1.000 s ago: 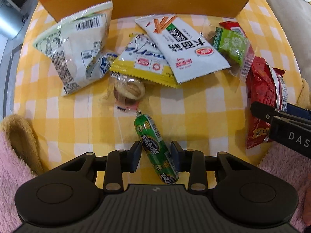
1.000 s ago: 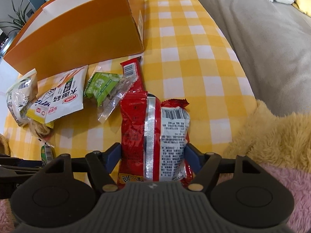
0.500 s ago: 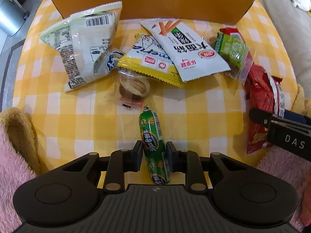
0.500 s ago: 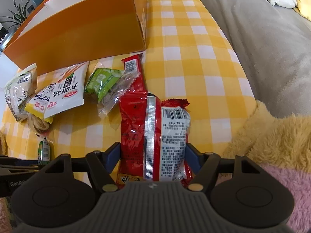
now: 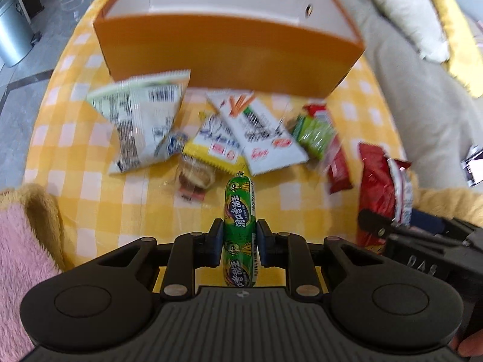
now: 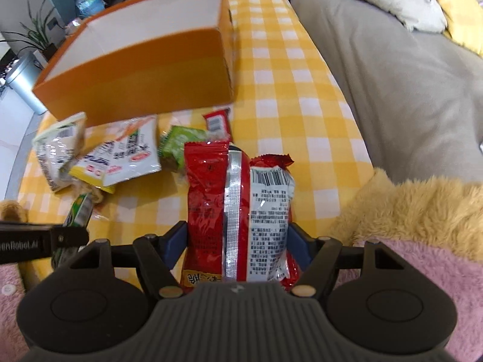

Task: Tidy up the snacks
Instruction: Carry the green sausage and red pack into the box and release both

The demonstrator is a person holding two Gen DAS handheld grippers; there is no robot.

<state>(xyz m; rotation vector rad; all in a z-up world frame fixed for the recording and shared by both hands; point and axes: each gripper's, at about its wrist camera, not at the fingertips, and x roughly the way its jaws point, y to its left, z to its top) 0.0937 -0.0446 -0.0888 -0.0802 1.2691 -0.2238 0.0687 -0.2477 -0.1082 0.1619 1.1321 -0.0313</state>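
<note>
Lifting off the checked cloth [image 5: 99, 187], both grippers now carry snacks toward the orange box [image 5: 229, 51]: the left gripper [image 5: 239, 242] pinches the green sausage [image 5: 240, 211], the right gripper [image 6: 238, 241] the red packet [image 6: 211, 211]. Only the left view shows the box's bare inside; the right shows the sofa [image 6: 392, 60].

Left gripper [image 5: 238, 238] — matte black, ribbed housing, two round caps, brass-coloured pivot pins, black finger pads. Right gripper [image 6: 237, 238] — same build, blue pads [image 6: 175, 242]; white lettering along each side.
</note>
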